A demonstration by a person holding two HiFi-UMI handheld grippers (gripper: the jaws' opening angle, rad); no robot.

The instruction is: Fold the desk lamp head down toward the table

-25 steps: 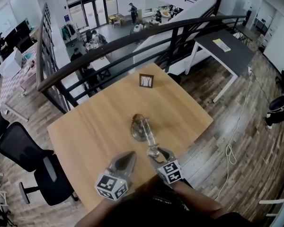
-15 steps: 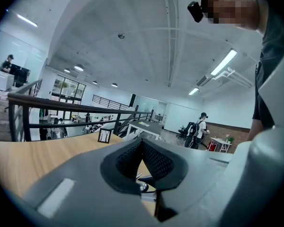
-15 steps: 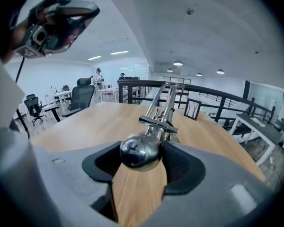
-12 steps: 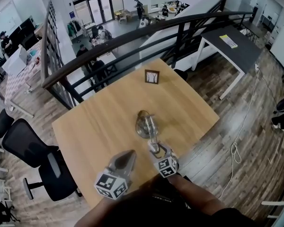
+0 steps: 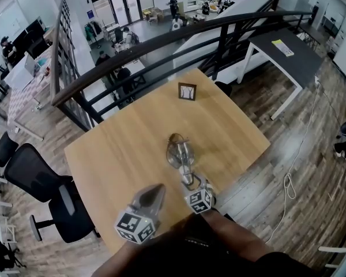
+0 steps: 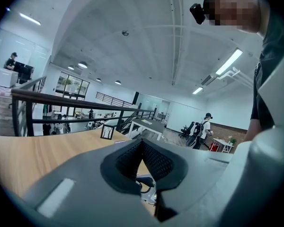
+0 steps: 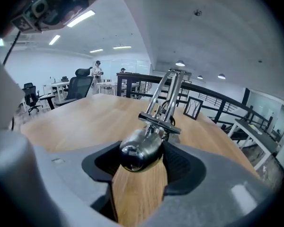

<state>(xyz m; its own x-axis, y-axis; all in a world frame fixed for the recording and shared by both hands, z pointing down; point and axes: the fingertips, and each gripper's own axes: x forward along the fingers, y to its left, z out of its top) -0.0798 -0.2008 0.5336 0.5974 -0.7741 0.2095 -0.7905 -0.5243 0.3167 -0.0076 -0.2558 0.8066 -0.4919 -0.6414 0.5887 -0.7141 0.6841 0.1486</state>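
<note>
A person stands at a wood table (image 5: pixel 115 149) with a claw in each hand. A shiny lamp (image 5: pixel 183 163) stands near the middle of the table. Its round base (image 5: pixel 174 152) sits flat on the wood. Its thin metal arm (image 7: pixel 168 91) leans from the base toward the person. The lamp head (image 7: pixel 137 152) is at the near end of the arm, over the table, close to the person's edge.

The right claw (image 5: pixel 191 183) has hold of the lamp head. Its jaws stand wide, one on each side of the round head, and the pads press on it.

The left claw (image 6: pixel 142 144) is just beside the right one, over the table. Its jaws are closed tight and it holds nothing. It does not touch the lamp.

A small frame (image 5: pixel 187 91) stands at the far side of the table, well apart from the lamp. A black rail (image 5: pixel 161 45) runs behind the table.
</note>
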